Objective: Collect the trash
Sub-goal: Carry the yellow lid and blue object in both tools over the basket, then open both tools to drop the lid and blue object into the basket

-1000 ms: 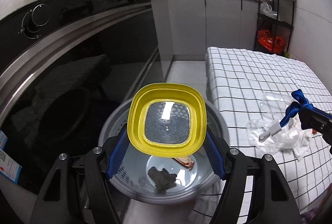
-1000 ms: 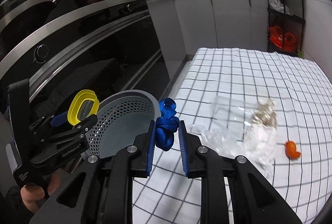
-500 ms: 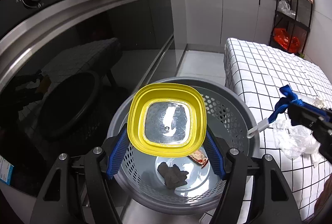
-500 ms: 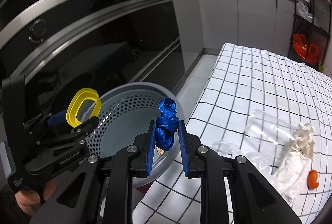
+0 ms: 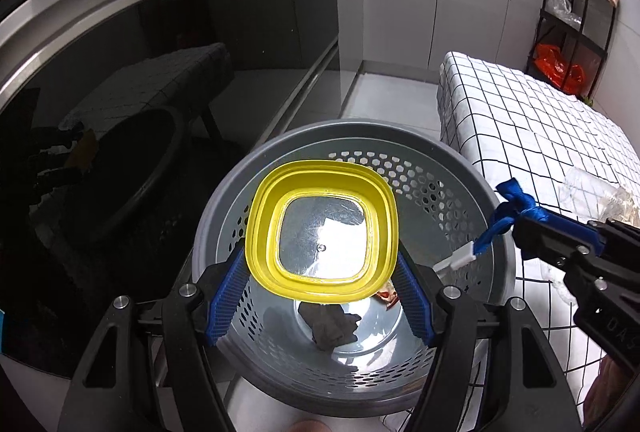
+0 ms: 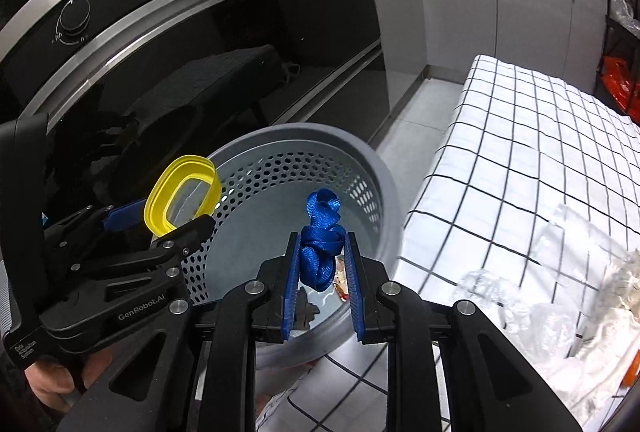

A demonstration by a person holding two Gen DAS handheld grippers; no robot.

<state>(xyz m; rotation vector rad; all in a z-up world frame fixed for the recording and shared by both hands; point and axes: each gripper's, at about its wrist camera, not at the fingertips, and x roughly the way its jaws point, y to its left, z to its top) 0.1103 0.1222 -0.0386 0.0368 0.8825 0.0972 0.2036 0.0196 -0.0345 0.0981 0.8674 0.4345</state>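
A dark oven front (image 5: 120, 72) with a steel trim band is seen filling the upper left of both views. A counter covered by a white checked cloth (image 5: 540, 136) occupies the right side of each frame. A grey perforated basket (image 5: 420, 172) is placed at lower centre, just beside the cloth's edge; a dark crumpled scrap (image 5: 332, 324) and a reddish wrapper (image 5: 386, 296) are seen lying on its floor.

The left tongs (image 5: 320, 268) are closed on a yellow-rimmed lid (image 5: 320, 188) with a clear middle, which is held upright above the basket's open mouth, at the centre of the left view and at centre left of the right view (image 6: 182, 200).

The right tongs (image 6: 322, 264) are clamped on a knotted blue strap (image 6: 322, 232), held over the basket's right rim; in the left view the strap (image 5: 516, 204) is seen at the right, with a small white tag (image 5: 460, 258) hanging from it.

Crumpled clear plastic (image 6: 540, 296) is left on the cloth at lower right, with a small orange piece (image 6: 631, 372) at the frame's edge.
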